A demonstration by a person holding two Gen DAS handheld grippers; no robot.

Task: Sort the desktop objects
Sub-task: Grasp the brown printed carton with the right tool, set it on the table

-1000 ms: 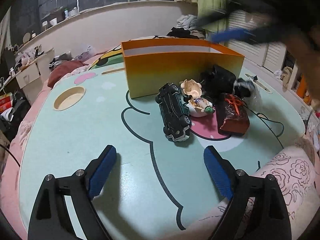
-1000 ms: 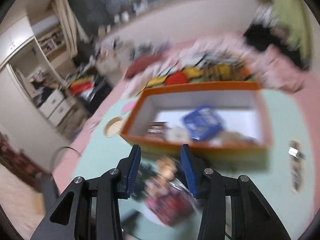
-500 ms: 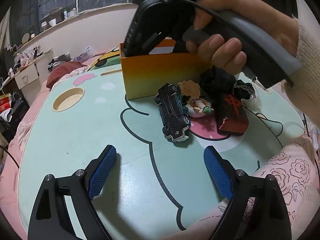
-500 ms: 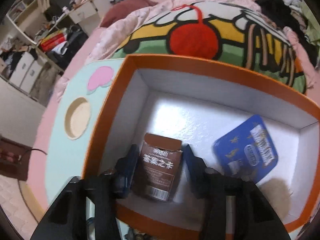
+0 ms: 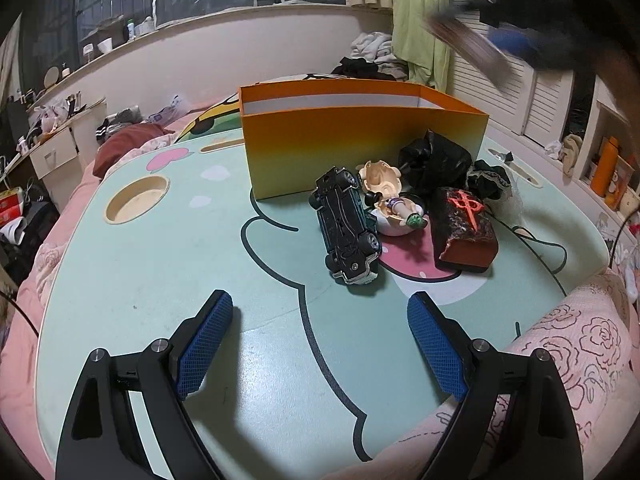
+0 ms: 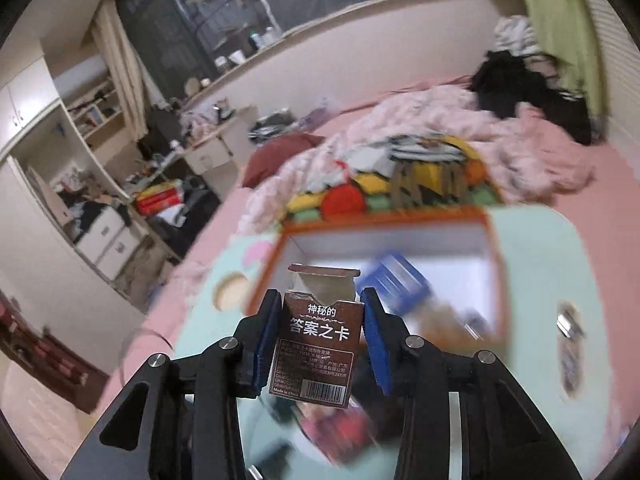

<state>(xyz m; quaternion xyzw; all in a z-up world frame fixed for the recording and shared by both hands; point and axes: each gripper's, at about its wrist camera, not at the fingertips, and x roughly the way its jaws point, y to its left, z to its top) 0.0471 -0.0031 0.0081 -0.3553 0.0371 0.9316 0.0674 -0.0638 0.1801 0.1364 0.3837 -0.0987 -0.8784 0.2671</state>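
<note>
My right gripper is shut on a brown card box with white Chinese print and holds it in the air above the orange box. A blue packet lies inside that box. In the left wrist view the orange box stands on the mint table, with an upturned dark toy car, a small doll figure, a black bag and a dark red box in front of it. My left gripper is open and empty, low over the table near the car.
The round mint table has a cup recess at its left. A pink bed with a rumpled quilt surrounds it. The right gripper shows blurred at the upper right of the left wrist view. Shelves stand at the right.
The right gripper has lifted the brown card box up out of the orange box and pulled back. The left gripper has not moved.
</note>
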